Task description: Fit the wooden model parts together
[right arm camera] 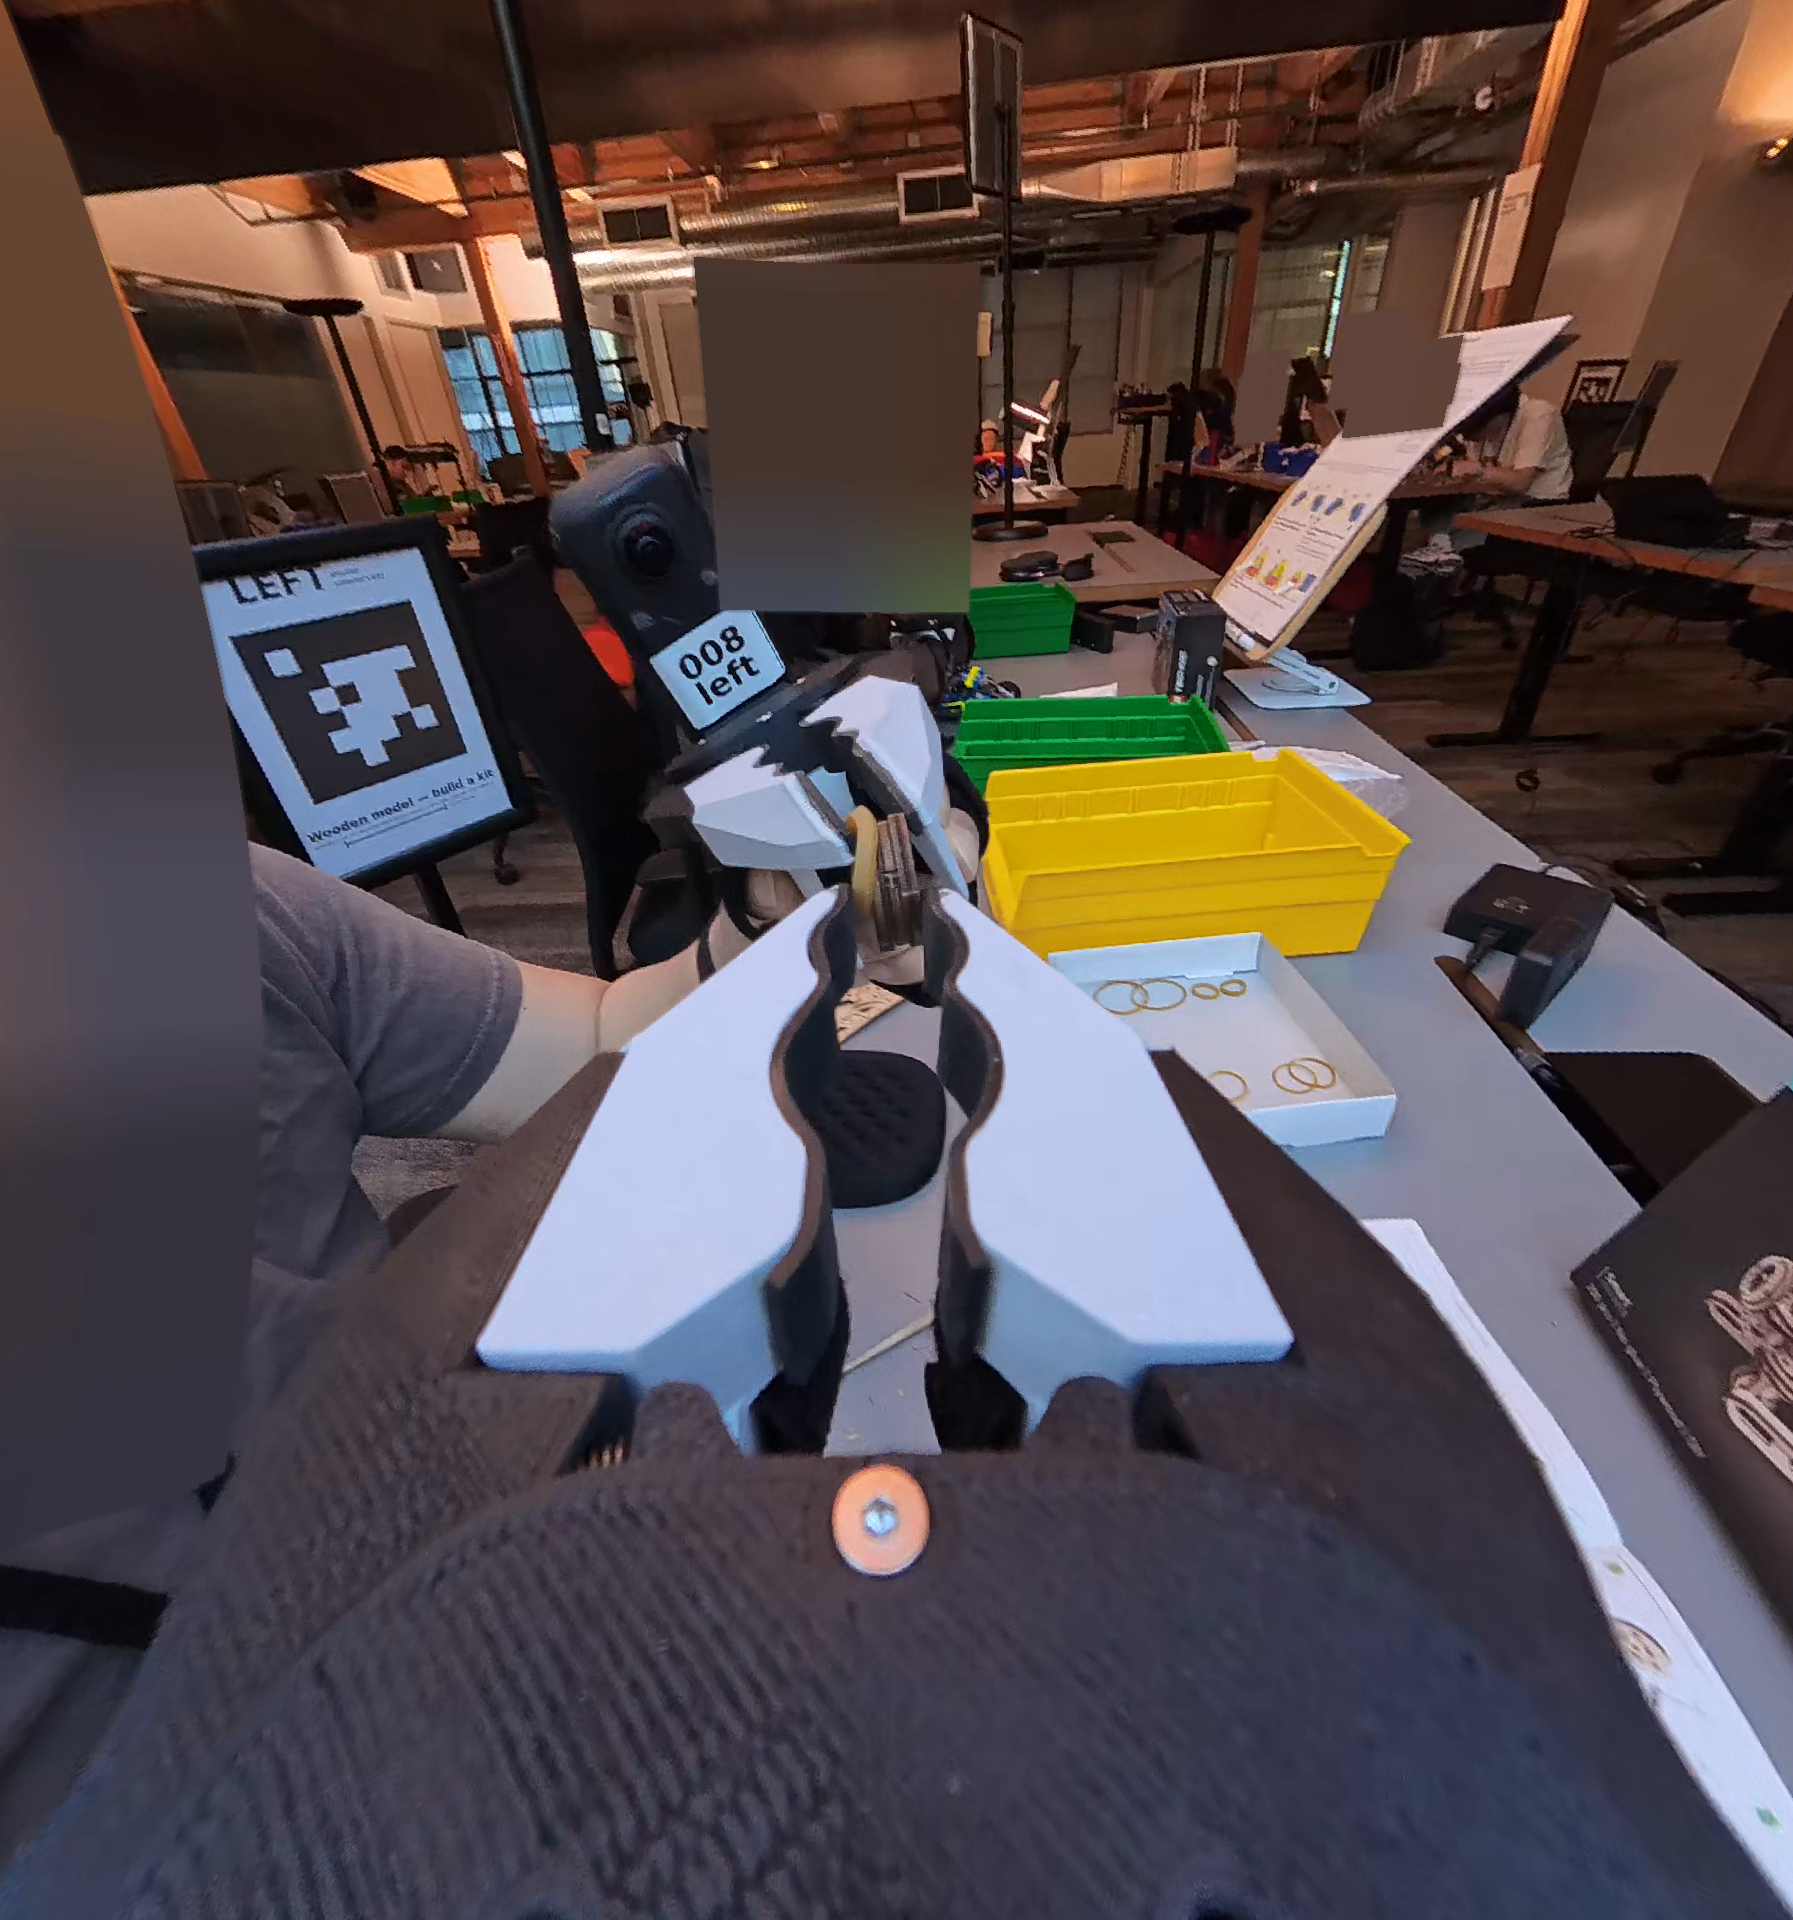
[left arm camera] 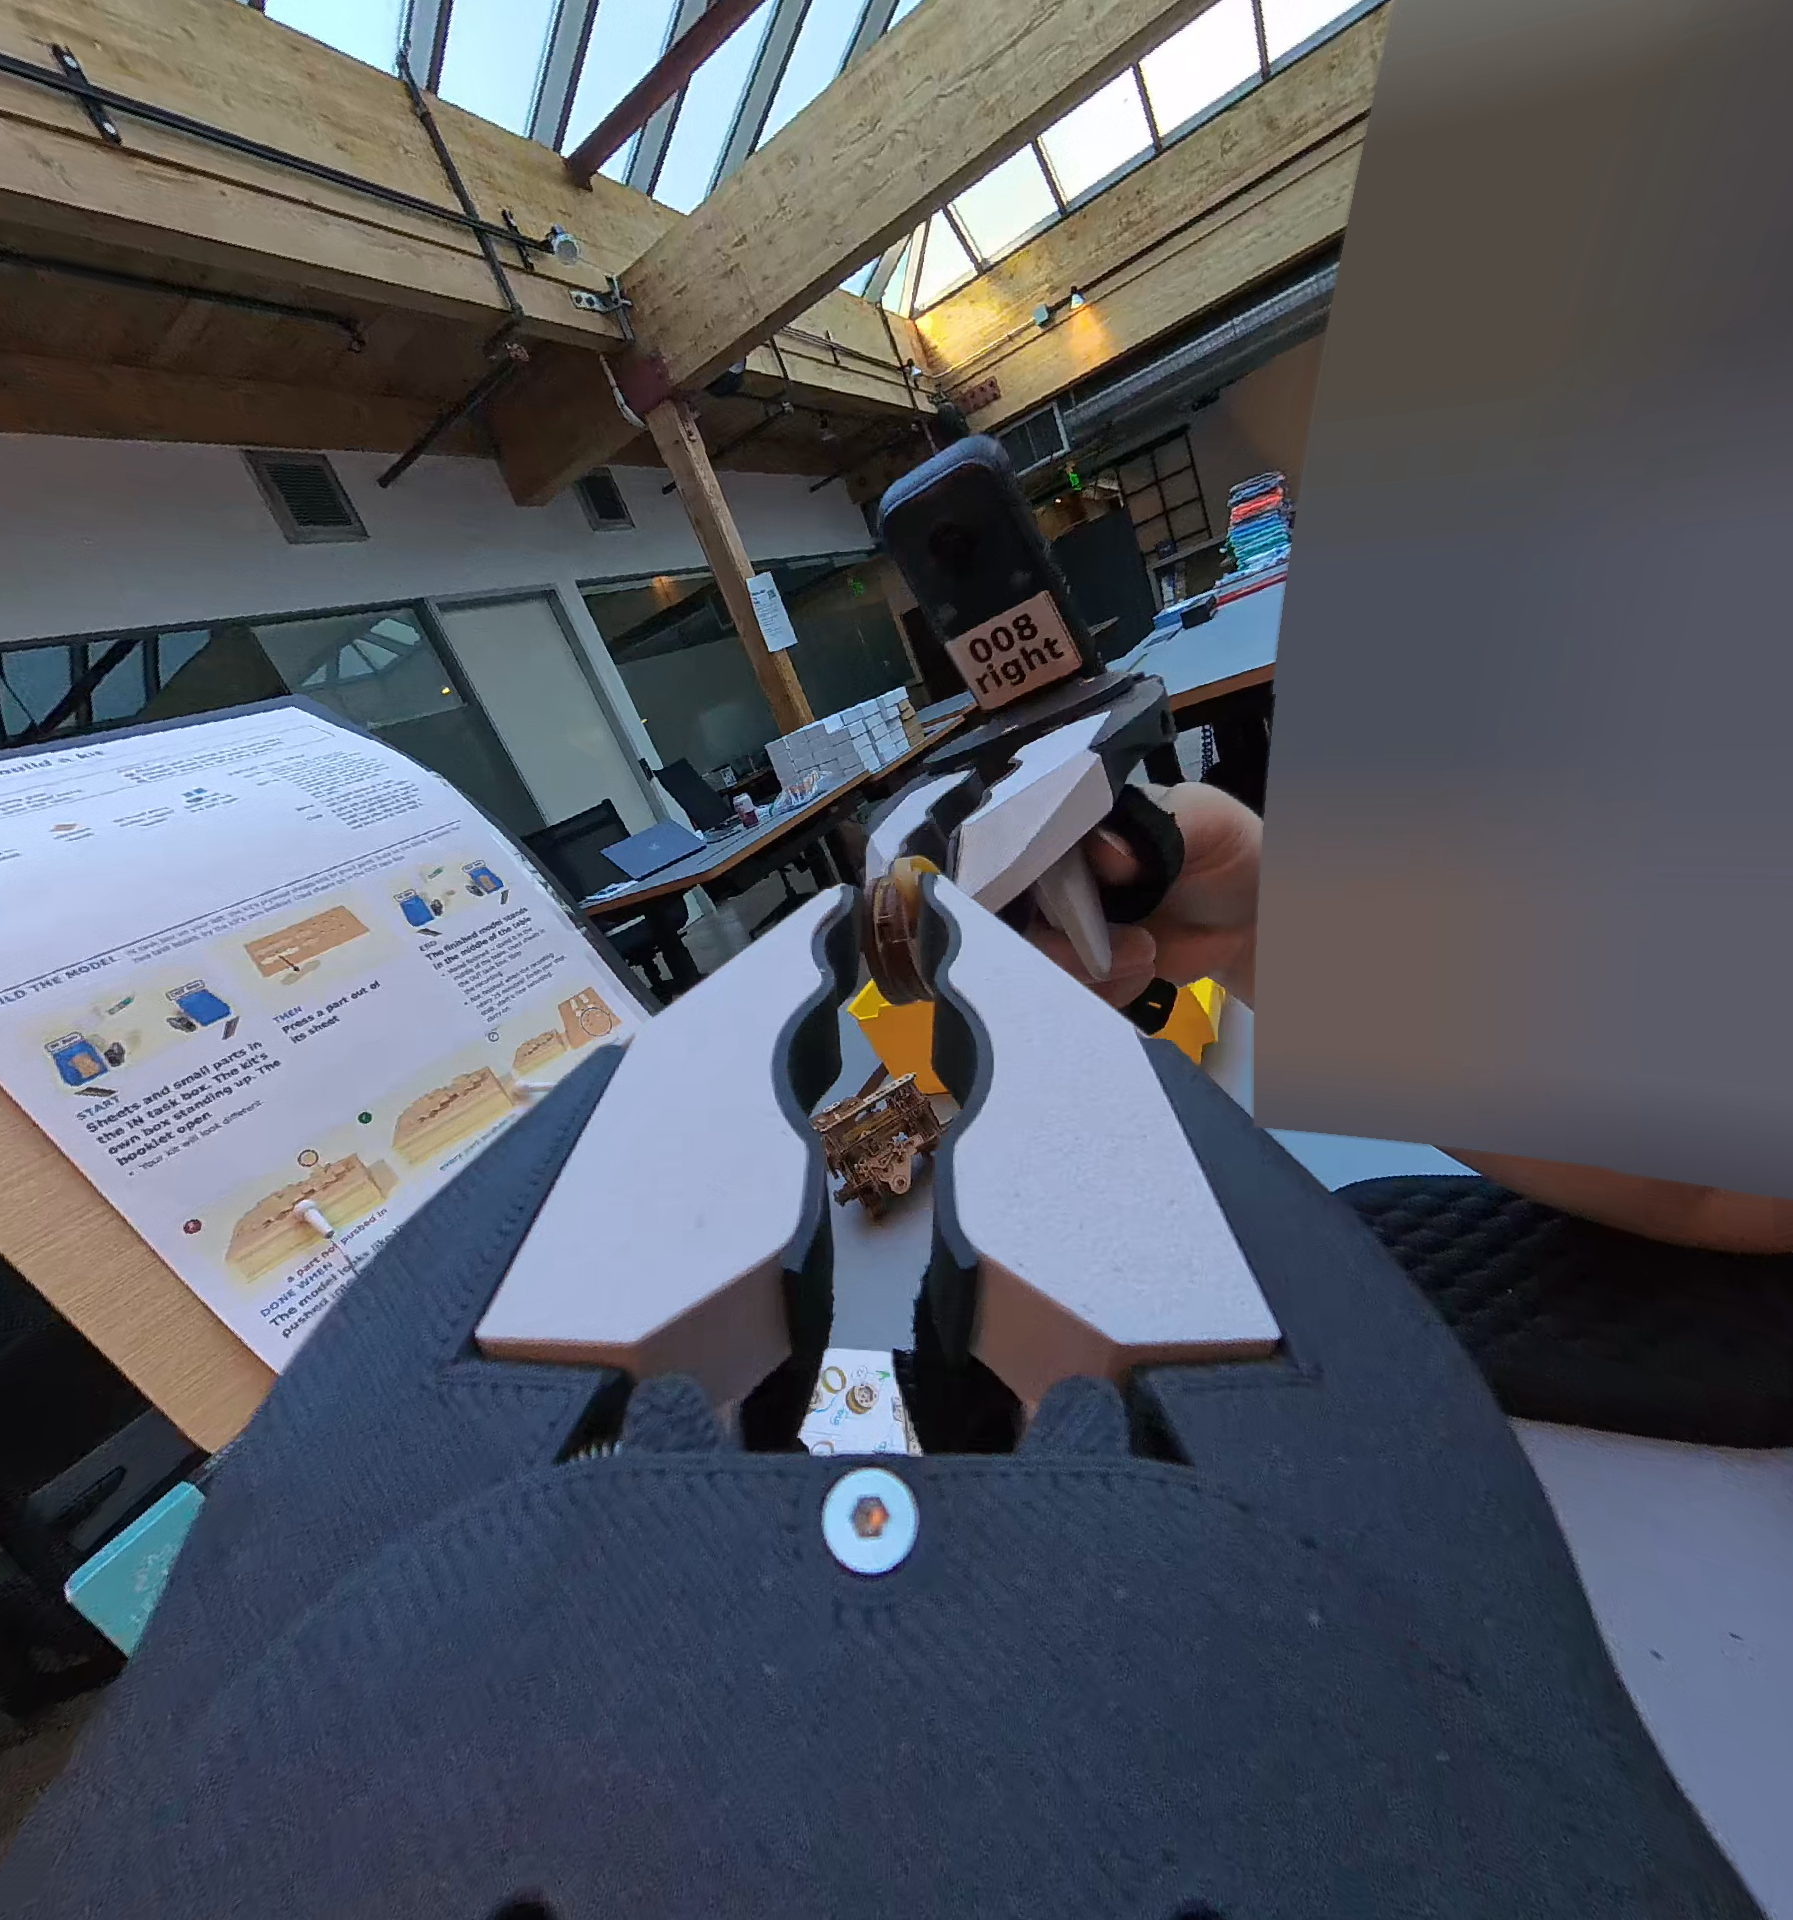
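A small round wooden wheel (left arm camera: 892, 951) of stacked discs is held in the air between both grippers. A tan rubber band (right arm camera: 860, 860) loops over its rim. My left gripper (left arm camera: 897, 920) is shut on the wheel at its fingertips. My right gripper (right arm camera: 890, 916) faces it from the opposite side and is shut on the same wheel (right arm camera: 900, 883). The partly built wooden model (left arm camera: 876, 1153) stands on the grey table below, seen between my left fingers.
A yellow bin (right arm camera: 1183, 842) and green bins (right arm camera: 1079, 727) stand ahead on the right. A white tray (right arm camera: 1328, 1122) holds loose rubber bands. A black mat (right arm camera: 876, 1122), a dark kit box (right arm camera: 1723, 1351), a booklet (right arm camera: 1546, 1507) and an instruction sheet on a stand (left arm camera: 248, 987) are nearby. Left and right tips are no more than a few centimetres apart.
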